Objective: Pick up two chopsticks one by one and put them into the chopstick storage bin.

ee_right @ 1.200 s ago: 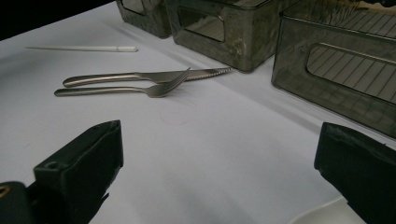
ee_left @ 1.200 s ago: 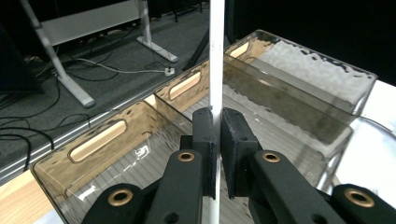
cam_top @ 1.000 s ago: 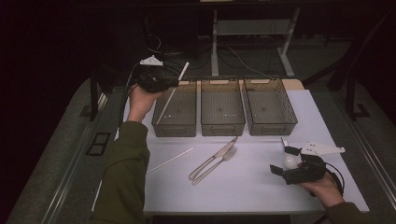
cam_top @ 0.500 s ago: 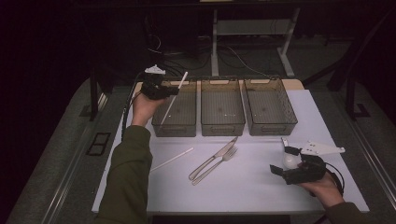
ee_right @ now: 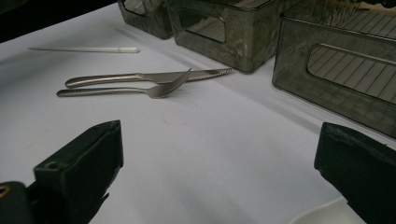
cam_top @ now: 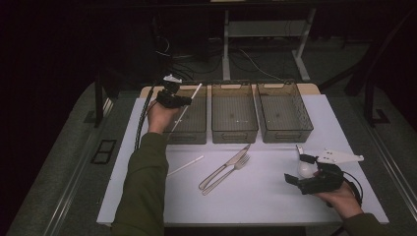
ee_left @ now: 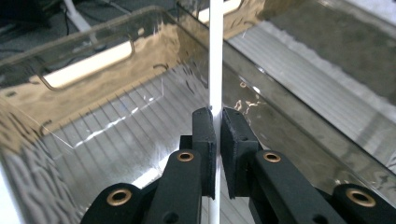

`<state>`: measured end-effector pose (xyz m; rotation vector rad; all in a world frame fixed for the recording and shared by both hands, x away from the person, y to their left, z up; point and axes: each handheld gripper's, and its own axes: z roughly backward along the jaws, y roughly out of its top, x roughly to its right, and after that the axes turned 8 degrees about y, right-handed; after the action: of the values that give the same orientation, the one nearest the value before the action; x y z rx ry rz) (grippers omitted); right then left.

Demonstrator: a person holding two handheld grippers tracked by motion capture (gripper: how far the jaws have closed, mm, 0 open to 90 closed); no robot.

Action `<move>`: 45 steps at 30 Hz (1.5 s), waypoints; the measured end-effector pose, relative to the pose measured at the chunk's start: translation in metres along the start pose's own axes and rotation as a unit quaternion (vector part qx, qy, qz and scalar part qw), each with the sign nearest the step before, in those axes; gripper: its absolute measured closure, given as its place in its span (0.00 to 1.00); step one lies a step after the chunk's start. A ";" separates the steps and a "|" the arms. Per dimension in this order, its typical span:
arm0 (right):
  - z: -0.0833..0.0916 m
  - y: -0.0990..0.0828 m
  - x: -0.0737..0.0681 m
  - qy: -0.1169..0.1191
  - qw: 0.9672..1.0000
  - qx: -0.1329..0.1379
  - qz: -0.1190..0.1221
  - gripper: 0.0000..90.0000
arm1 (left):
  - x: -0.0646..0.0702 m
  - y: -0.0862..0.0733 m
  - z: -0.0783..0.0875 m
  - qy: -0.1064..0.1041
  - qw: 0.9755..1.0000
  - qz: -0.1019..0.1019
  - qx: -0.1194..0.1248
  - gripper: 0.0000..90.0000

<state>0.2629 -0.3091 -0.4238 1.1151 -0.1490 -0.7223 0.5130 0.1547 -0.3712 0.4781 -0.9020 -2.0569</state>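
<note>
My left gripper [cam_top: 178, 100] [ee_left: 218, 116] is shut on a thin white stick [cam_top: 188, 105] [ee_left: 215, 51] and holds it slanted over the leftmost of three smoky plastic bins [cam_top: 196, 132] [ee_left: 84, 60]. A second white stick [cam_top: 185, 165] [ee_right: 86, 49] lies on the white table in front of that bin. A steel knife [cam_top: 231, 161] [ee_right: 140, 77] and fork [cam_top: 231, 172] [ee_right: 121, 91] lie side by side mid-table. Near the front right edge, my right gripper [cam_top: 295, 164] [ee_right: 219, 154] stands open, nothing between its jaws, with a white rounded object [cam_top: 307, 168] beside it.
The middle bin [cam_top: 234, 132] and right bin [cam_top: 284, 132] [ee_right: 345, 65] stand in a row at the table's back. The white tabletop [cam_top: 265, 196] has free room in front of the cutlery. Cables and a desk frame lie on the floor beyond.
My left gripper with the white stick has moved forward and down, from left of the bin to over its left rim. The right gripper has stayed put.
</note>
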 end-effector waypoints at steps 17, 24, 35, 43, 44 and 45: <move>0.000 0.000 -0.001 -0.001 1.000 0.001 0.001 0.01 | 0.010 0.005 0.006 -0.002 1.000 -0.005 0.005 0.78; -0.001 -0.001 0.000 -0.001 1.000 -0.005 0.003 0.01 | 0.022 0.006 0.028 -0.029 0.999 -0.020 0.026 0.61; -0.002 -0.008 0.005 0.008 1.000 -0.017 0.000 0.01 | 0.047 -0.007 0.065 -0.066 0.995 -0.047 0.056 0.46; 0.003 -0.007 0.003 0.005 1.000 -0.003 0.001 0.01 | 0.068 -0.026 0.087 -0.076 0.992 -0.065 0.071 0.32; 0.003 -0.007 0.003 0.006 1.000 -0.002 0.001 0.01 | 0.071 -0.030 0.090 -0.074 0.992 -0.067 0.073 0.30; 0.004 -0.007 0.003 0.005 1.000 -0.002 0.000 0.01 | 0.073 -0.033 0.092 -0.074 0.992 -0.069 0.075 0.28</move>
<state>0.2601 -0.3152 -0.4285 1.1149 -0.1380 -0.7163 0.3967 0.1492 -0.3349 0.4843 -1.1453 -2.1808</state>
